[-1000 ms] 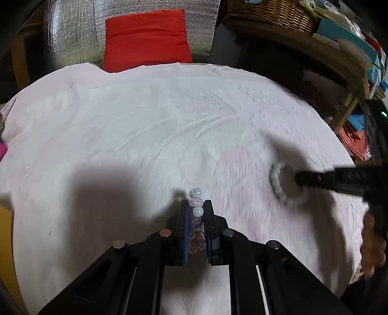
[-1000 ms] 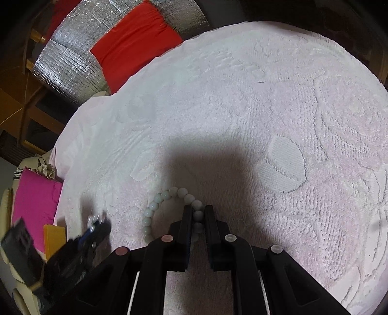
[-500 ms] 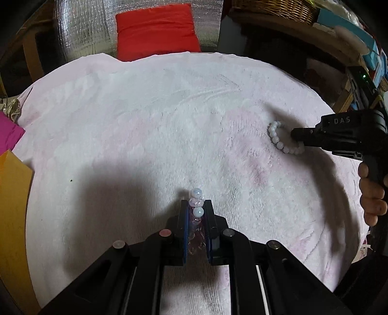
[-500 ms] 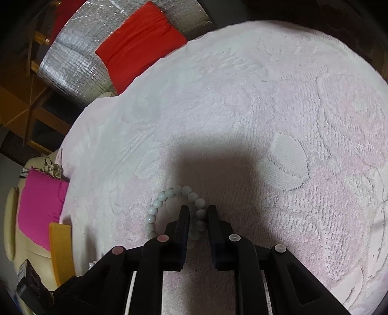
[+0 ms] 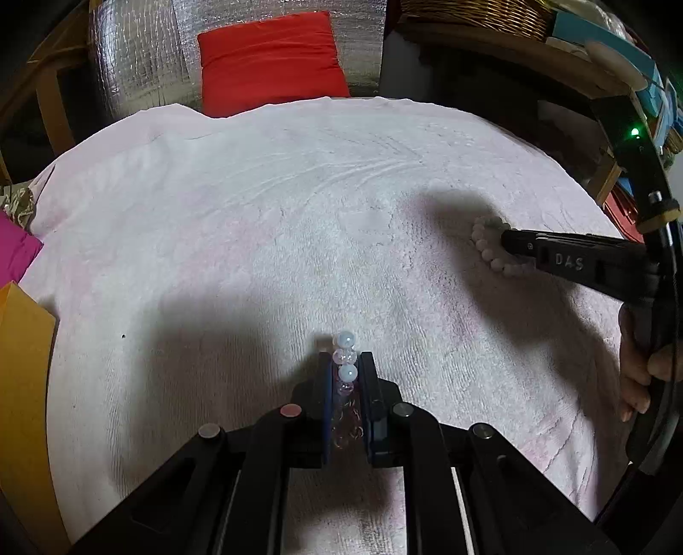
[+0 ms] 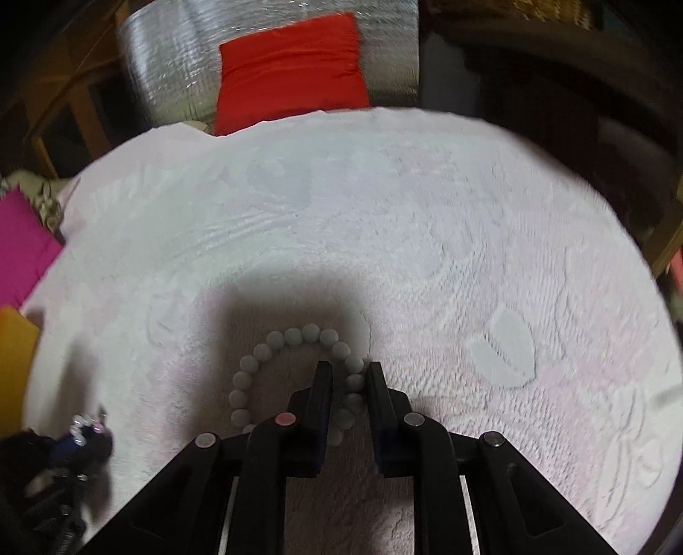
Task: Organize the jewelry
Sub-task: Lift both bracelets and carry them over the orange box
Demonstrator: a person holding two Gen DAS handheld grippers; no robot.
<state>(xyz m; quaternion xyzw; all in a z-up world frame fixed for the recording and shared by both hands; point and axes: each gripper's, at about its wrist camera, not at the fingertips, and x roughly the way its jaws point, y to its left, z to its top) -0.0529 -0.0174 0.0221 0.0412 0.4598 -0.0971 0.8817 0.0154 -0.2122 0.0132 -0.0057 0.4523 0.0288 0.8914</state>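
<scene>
My left gripper is shut on a clear and pale-blue bead bracelet, held upright between the pads above the pink tablecloth. A white bead bracelet lies on the cloth. My right gripper sits low over it, jaws a little apart, with one side of the loop between the fingers. The white bracelet and the right gripper also show at the right of the left wrist view. The left gripper shows blurred at the lower left of the right wrist view.
A red cushion on a silver-foil chair back stands behind the round table. A pink cloth and an orange sheet lie at the left edge. A shelf with a wicker basket is at the back right.
The right gripper's jaws have opened from a grip on the white bracelet, which now lies on the cloth. The right gripper has swung round. The left gripper keeps its bracelet.
</scene>
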